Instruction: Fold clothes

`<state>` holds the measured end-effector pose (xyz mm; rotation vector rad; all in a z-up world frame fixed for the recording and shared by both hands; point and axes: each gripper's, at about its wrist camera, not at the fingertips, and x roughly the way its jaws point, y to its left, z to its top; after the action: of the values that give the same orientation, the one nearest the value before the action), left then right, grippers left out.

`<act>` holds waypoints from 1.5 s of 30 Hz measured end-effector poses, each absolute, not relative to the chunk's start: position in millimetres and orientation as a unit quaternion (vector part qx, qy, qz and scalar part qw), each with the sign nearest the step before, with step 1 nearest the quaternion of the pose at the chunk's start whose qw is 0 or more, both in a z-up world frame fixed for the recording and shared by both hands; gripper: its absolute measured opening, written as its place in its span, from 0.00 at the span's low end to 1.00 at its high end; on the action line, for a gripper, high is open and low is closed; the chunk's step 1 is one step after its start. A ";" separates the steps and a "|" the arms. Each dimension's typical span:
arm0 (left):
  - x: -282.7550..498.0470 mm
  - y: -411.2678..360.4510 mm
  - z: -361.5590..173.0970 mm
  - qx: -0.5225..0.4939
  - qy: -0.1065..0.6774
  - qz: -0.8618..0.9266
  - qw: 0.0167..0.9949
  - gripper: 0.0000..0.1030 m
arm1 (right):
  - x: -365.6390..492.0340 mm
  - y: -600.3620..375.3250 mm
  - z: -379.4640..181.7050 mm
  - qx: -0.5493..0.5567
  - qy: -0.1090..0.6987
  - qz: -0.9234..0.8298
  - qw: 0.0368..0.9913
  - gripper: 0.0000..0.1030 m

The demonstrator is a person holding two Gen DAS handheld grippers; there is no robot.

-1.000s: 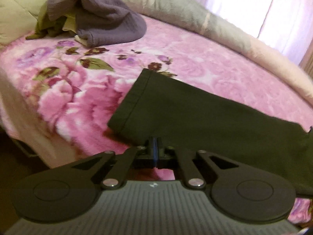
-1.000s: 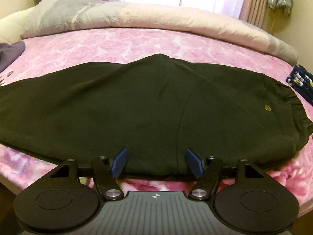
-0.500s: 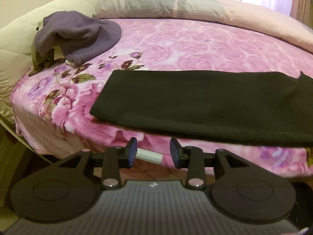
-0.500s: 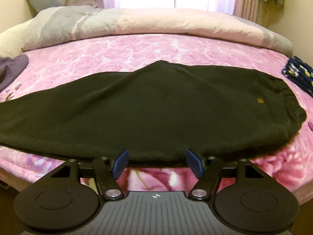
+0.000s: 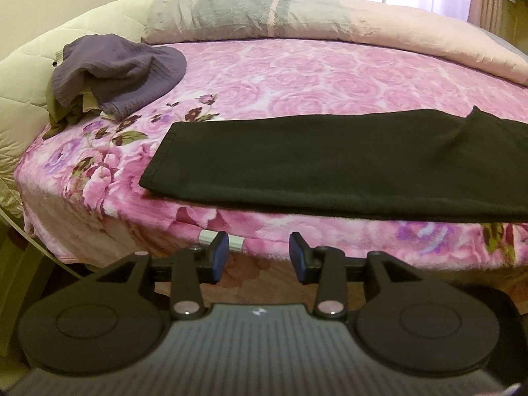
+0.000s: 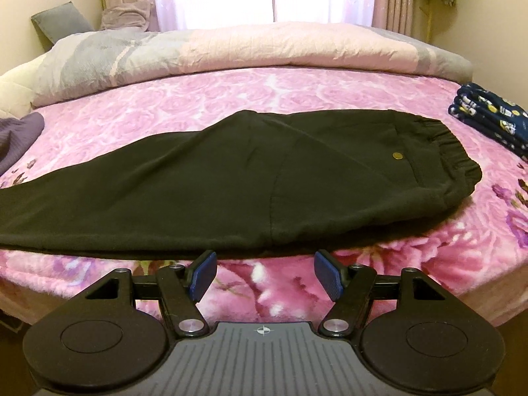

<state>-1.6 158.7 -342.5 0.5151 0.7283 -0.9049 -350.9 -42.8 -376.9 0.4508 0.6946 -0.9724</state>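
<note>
Black trousers point(image 6: 231, 181), of soft matte knit, lie flat and long along the bed's point(image 6: 264, 92) near edge on a plush pink rose blanket point(image 5: 313, 76); the gathered waistband and a brass button point right. A crumpled purple ribbed garment point(image 5: 122, 72) sits near the hem. The left tool point(image 5: 258, 252) is angled down off the edge, jaws opening, empty. The right tool point(image 6: 264, 274) stands wide, empty.
</note>
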 end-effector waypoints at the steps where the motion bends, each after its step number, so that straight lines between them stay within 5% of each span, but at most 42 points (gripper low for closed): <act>1: -2.3 158.1 -342.9 0.241 0.341 -0.423 0.804 0.35 | -351.1 -42.5 -376.8 0.210 0.325 -0.453 0.803 0.67; 18: -20.4 136.1 -351.6 0.261 0.343 -0.453 0.780 0.35 | -382.3 -54.6 -374.7 0.225 0.332 -0.493 0.772 0.67; 45: -23.4 237.4 -312.2 0.230 0.314 -0.414 0.823 0.38 | -324.4 49.4 -349.6 0.174 0.323 -0.371 0.853 0.67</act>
<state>-23.4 237.4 -312.2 0.4898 0.6688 -0.8809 -324.4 49.4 -349.6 0.3653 0.6805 -0.7804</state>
